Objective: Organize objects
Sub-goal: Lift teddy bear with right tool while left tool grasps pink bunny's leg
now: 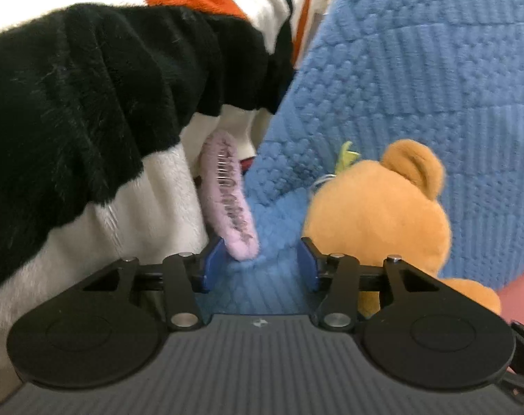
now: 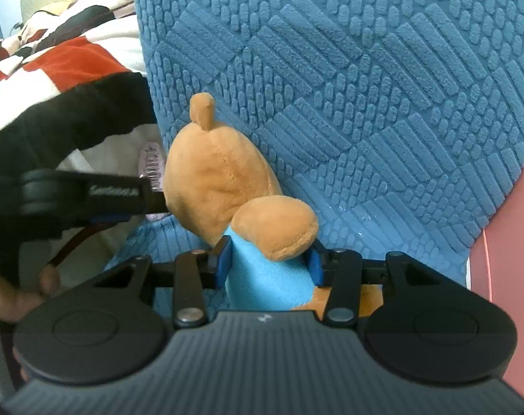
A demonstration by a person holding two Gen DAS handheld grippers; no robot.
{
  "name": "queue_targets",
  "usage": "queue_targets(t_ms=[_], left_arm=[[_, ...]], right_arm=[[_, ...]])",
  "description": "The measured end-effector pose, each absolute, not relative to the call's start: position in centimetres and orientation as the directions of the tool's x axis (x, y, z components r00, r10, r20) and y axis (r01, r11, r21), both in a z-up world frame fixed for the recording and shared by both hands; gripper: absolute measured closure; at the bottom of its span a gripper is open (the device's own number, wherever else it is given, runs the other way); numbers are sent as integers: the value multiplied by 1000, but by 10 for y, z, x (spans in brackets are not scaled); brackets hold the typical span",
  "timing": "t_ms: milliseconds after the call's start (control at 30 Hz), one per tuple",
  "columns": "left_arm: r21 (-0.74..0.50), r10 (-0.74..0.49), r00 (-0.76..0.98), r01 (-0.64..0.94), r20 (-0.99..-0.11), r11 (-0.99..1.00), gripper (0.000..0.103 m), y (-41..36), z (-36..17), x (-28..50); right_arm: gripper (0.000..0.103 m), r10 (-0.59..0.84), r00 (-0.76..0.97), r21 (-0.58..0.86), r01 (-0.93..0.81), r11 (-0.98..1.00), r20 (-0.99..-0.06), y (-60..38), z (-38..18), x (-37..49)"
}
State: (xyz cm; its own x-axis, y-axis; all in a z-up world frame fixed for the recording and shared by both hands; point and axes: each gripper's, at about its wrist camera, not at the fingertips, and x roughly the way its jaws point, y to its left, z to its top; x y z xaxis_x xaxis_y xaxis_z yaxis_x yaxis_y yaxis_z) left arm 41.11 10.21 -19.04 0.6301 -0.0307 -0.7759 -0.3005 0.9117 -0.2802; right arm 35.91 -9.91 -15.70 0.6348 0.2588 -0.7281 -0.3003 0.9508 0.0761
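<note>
**Teddy bear gripped at the blue cushion, pink hair clip just ahead of the other fingers**

Right gripper (image 2: 267, 259): fingers clenched on the blue-clad body of an orange teddy bear (image 2: 213, 169), one blue pad on each side of it. Bear's head up and turned toward the far left, one ear (image 2: 200, 109) sticking up, one arm (image 2: 276, 228) lying across the near side between the fingers. Bear pressed against a textured blue cushion (image 2: 366, 86) that fills the far and right part of the view. Strip of pink surface (image 2: 497, 276) at the right edge.

Left gripper (image 1: 260, 261): fingers released, spread apart over a fold of the same blue cushion (image 1: 417, 86), nothing between the pads. Fuzzy pink hair clip (image 1: 227, 204) with a metal spring and dark teeth, lying just beside the left pad, near end between the fingertips but not clamped. Same teddy bear (image 1: 383, 214) just right of the right pad, back of the head toward the camera, a small yellow-green tag (image 1: 346, 157) at its top.

Left and far: a plush blanket (image 1: 71, 110) in black, white and orange, draped over the clip's far end. Seen from the right wrist, the left gripper (image 2: 89, 193) low at the left, beside the bear's head.
</note>
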Motion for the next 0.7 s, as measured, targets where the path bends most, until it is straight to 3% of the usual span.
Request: queue_targets(t_ms=[700], left_arm=[[-291,46,580,-474,-813,831,73,120,-226,442]], right_arm=[[56,293,629,99,-324,941,-720,-103,-159,369]])
